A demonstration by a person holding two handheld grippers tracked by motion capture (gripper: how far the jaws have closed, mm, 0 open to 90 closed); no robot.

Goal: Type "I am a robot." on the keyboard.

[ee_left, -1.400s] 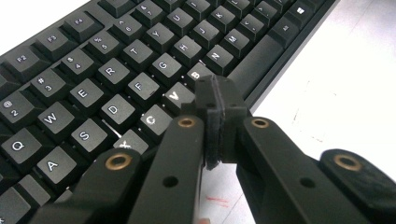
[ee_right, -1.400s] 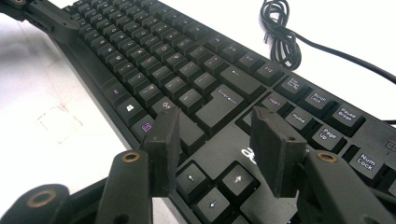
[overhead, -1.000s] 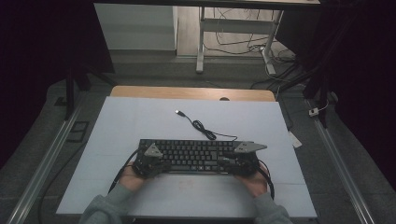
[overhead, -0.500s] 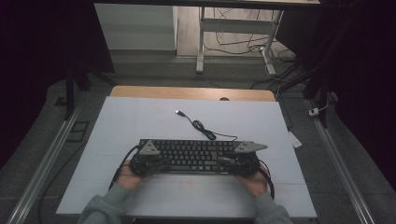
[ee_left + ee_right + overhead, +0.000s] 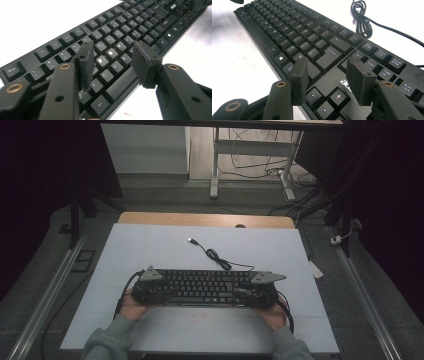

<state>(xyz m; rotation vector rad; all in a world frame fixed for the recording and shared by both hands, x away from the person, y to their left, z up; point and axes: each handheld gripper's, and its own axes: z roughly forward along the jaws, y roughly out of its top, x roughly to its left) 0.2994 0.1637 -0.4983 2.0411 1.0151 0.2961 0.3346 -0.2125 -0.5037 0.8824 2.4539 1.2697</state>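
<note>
A black keyboard (image 5: 205, 287) lies flat on the white mat near the front edge, and its cable (image 5: 215, 255) runs back to a USB plug (image 5: 191, 240). My left gripper (image 5: 156, 292) is at the keyboard's left end. In the left gripper view its jaws (image 5: 112, 53) have just been opening; they stand apart over the letter keys (image 5: 140, 22) with nothing between them. My right gripper (image 5: 259, 293) is at the right end. Its jaws (image 5: 327, 66) are open above the arrow keys (image 5: 325, 100), gripping nothing. A hand holds each gripper.
The white mat (image 5: 150, 245) covers a wooden table whose far edge (image 5: 200, 219) shows. The coiled cable (image 5: 362, 17) lies just behind the keyboard. Metal rails (image 5: 55, 285) run along both sides, and desk legs with loose wires (image 5: 250, 160) stand beyond the table.
My left gripper has shifted a little to the left along the keyboard. The right gripper and the keyboard have stayed where they were.
</note>
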